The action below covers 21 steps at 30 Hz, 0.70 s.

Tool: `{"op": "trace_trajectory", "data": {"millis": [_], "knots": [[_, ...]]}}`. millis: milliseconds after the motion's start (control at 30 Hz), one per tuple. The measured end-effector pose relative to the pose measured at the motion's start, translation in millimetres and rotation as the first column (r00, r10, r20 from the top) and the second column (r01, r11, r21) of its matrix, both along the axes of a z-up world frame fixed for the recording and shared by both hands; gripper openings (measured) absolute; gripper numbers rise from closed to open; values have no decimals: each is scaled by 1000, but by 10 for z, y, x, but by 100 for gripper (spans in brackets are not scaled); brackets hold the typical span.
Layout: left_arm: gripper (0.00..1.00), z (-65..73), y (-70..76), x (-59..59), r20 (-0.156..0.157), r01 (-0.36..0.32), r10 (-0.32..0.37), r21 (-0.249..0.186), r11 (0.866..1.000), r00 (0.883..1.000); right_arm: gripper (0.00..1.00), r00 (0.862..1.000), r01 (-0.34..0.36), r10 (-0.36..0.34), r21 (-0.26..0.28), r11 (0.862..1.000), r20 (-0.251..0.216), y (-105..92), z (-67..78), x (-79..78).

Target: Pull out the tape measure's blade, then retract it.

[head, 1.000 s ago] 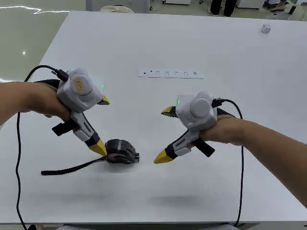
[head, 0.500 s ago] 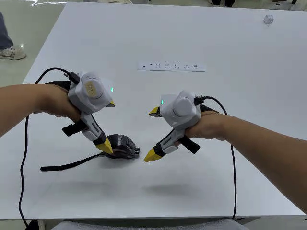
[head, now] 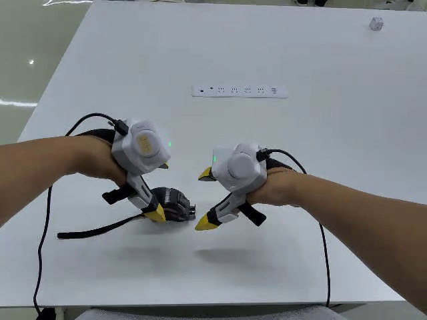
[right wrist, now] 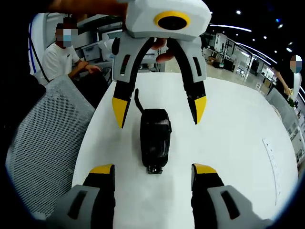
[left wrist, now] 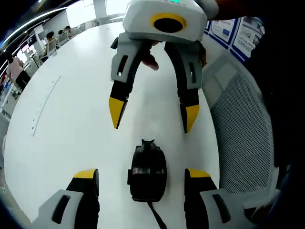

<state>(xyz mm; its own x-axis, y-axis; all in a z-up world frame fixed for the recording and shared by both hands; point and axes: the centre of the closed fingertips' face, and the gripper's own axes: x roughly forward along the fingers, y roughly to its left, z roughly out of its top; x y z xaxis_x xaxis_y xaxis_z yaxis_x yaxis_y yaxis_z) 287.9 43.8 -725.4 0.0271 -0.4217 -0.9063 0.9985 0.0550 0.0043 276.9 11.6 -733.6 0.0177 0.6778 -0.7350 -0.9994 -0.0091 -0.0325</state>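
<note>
A black tape measure (head: 172,204) lies on the white table (head: 300,133), its strap (head: 93,232) trailing left. My left gripper (head: 160,190) stands open, its yellow-tipped jaws on either side of the case without closing on it. In the left gripper view the tape measure (left wrist: 147,171) sits between my own jaws, with the right gripper (left wrist: 152,114) facing it from beyond. My right gripper (head: 204,200) is open just right of the case's blade end. In the right gripper view the tape measure (right wrist: 155,133) lies ahead, its blade tip (right wrist: 153,168) level with my fingertips.
A white power strip (head: 239,91) lies across the middle of the table. A small white object (head: 376,24) sits at the far right corner. A grey mesh chair (right wrist: 43,138) stands by the near table edge. Black cables (head: 47,220) hang from both grippers.
The two grippers have drawn closer together. The left one has come down around the tape measure's case, and the right one has moved left up to its blade end.
</note>
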Motion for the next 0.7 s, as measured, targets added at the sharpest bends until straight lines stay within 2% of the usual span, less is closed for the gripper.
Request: {"op": "trace_trajectory", "data": {"millis": [133,267,333,433,533,633,700], "knots": [[64,-82,-5,-12,-2,-3,3,17,1000,1000,62,1000,-6,6,-17,1000,-5,-5,-71,-2],[60,-143,-42,-19,-9,-35,35,3,999,999,58,1000,-5,5,-30,1000,-11,-16,-149,13],[58,-187,-45,-41,2,-10,10,13,1000,1000,55,1000,-3,2,-32,999,-16,-14,-173,17],[52,-282,-11,10,16,15,-15,39,999,1000,52,1000,-10,9,-35,999,-18,4,-198,16],[48,-289,-48,7,-2,5,-5,23,1000,1000,52,1000,-16,15,-39,999,-19,27,-218,13],[48,-307,-81,4,9,24,-24,13,1000,1000,51,1000,-22,21,-45,999,-23,39,-246,-6],[48,-313,-95,-8,5,36,-36,5,999,999,51,999,-29,28,-54,998,-25,34,-273,-16]]}}
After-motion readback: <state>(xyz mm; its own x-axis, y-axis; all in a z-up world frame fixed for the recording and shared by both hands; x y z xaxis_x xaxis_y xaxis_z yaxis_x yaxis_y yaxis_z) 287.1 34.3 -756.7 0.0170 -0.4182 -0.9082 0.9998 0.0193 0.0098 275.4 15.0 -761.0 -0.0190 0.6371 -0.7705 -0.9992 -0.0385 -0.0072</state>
